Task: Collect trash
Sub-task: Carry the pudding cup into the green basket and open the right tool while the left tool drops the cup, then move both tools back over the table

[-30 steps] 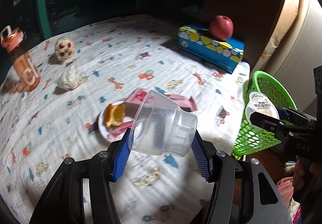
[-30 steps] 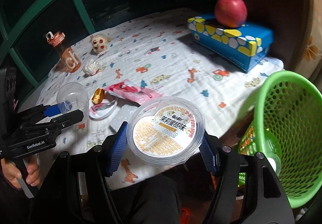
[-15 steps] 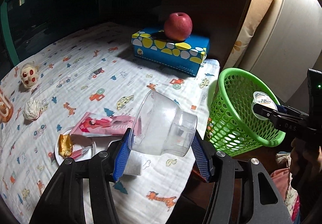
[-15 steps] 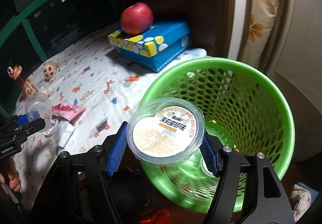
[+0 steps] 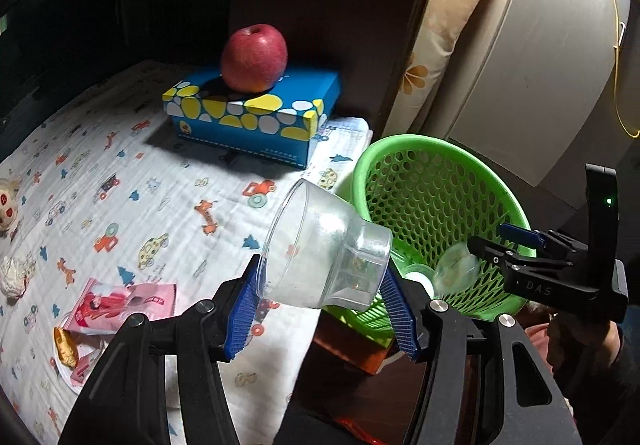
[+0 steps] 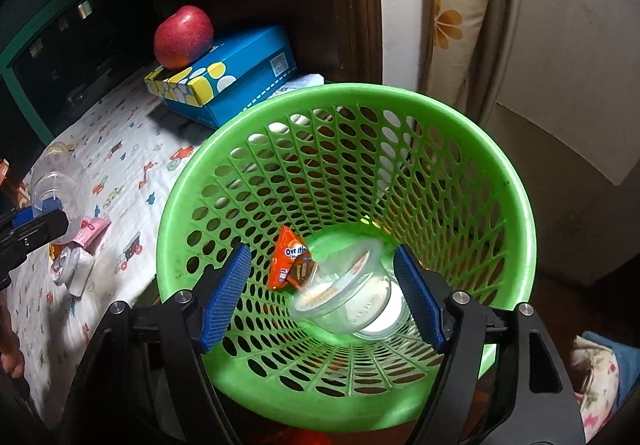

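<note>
Jelly cup (image 6: 352,297) blurred inside the green basket (image 6: 516,213) — free of the right gripper (image 6: 324,297), fingers spread, left gripper (image 5: 320,305) clamped on a clear plastic cup (image 5: 324,249) beside the basket.

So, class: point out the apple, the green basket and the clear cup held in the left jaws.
apple (image 5: 254,57), left wrist view, red front skin.
green basket (image 6: 400,96), right wrist view, far rim.
clear cup (image 5: 320,245), left wrist view, side wall.

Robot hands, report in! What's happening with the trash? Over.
Right gripper open over green basket, jelly cup dropping inside. Left gripper shut on clear cup, beside basket. Nothing blocking.
</note>
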The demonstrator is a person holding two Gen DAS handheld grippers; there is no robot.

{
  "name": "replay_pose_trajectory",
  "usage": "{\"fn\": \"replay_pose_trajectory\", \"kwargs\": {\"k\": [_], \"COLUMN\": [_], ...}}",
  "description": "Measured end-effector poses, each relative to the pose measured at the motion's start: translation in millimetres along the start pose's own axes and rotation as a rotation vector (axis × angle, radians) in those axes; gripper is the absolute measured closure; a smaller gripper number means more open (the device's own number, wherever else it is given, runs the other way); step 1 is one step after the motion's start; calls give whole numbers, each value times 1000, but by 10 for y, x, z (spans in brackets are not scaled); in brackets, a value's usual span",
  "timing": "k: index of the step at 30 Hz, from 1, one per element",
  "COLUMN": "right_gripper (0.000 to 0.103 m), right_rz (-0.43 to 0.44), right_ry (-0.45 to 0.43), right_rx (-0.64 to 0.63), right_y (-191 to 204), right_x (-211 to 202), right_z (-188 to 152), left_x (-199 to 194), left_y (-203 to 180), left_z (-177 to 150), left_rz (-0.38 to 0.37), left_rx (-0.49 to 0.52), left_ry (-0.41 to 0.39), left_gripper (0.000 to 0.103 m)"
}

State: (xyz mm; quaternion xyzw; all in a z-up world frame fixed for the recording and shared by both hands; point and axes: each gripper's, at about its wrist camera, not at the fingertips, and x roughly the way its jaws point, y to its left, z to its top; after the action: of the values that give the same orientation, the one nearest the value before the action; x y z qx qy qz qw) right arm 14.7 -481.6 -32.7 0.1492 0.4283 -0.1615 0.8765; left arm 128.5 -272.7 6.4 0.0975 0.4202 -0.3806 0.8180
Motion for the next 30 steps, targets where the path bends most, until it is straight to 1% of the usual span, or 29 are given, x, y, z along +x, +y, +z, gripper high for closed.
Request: {"fn": "replay_pose_trajectory", "kwargs": {"k": [5, 8, 18, 20, 25, 28, 30], "right_gripper": [29, 29, 27, 27, 26, 26, 24], "right_rz": [-1, -3, -2, -2, 3, 15, 25], "right_ry": [-16, -27, -50, -51, -44, -40, -42], "right_rx": [22, 29, 59, 64, 69, 57, 45], "right_y": [-114, -155, -298, -312, -311, -257, -198], "right_x": [-114, -175, -356, -382, -390, -386, -389], "right_z": [-42, -65, -171, -194, -229, -232, -228], "left_x": [158, 246, 578, 619, 609, 529, 460], "left_y": [-236, -384, -702, -747, -794, -729, -620], "left_z": [130, 183, 289, 291, 258, 209, 167], "left_rz": [-35, -41, -99, -106, -124, -106, -95], "left_rx": [35, 65, 95, 97, 103, 95, 74], "left_ry": [16, 28, 82, 89, 85, 74, 71], "left_gripper": [47, 47, 47, 41, 38, 35, 35]}}
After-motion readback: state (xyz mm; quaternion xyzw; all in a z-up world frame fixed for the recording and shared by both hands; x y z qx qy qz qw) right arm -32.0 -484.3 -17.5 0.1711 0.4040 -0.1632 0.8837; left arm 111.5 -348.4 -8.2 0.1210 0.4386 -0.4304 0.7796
